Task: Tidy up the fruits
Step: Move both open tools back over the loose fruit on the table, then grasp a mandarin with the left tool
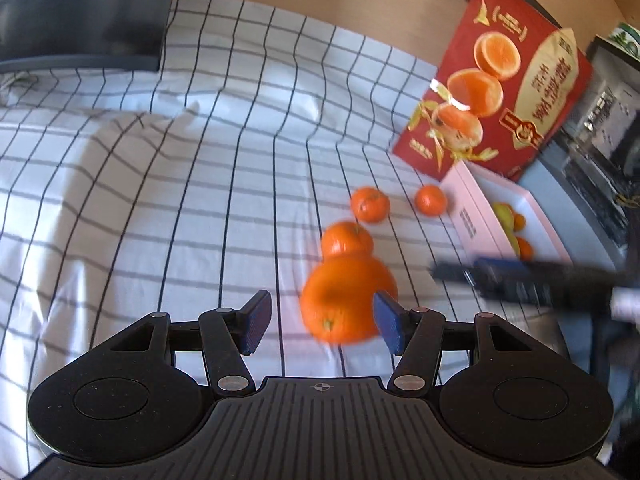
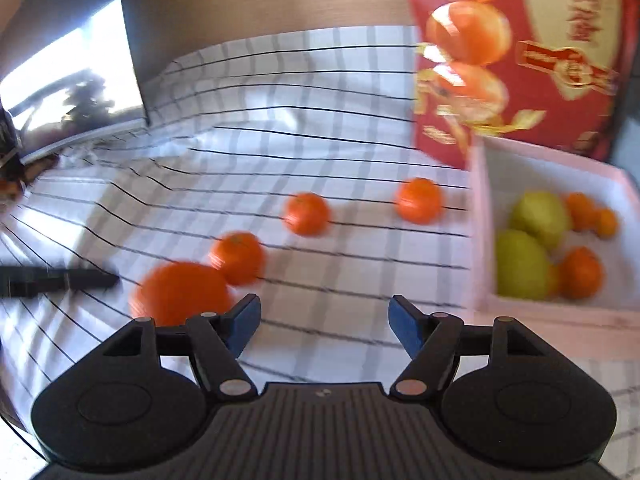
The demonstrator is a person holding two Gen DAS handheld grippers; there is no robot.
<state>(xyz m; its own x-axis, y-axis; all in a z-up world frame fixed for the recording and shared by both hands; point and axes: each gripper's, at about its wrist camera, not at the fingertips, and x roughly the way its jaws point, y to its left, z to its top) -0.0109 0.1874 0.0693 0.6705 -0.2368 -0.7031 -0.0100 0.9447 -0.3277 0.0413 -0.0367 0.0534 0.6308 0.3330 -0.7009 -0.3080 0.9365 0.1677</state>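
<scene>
A big orange [image 1: 344, 300] lies on the checked cloth, just ahead of my open left gripper [image 1: 322, 322] and towards its right finger. Three smaller oranges [image 1: 346, 238] [image 1: 370, 204] [image 1: 430, 200] lie beyond it in a row towards a pink-white box [image 1: 472, 216]. In the right wrist view the big orange [image 2: 180, 292] is left of my open, empty right gripper [image 2: 324, 328], with the small oranges [image 2: 238, 256] [image 2: 306, 213] [image 2: 419, 200] behind. The box [image 2: 482, 240] holds two green fruits [image 2: 520, 264] and several small oranges [image 2: 582, 272].
The red lid [image 1: 496, 80] with orange pictures stands up behind the box. A dark screen [image 1: 80, 16] stands at the far left of the cloth [image 1: 160, 200]. My right gripper shows as a dark blurred shape [image 1: 520, 280] at the right of the left wrist view.
</scene>
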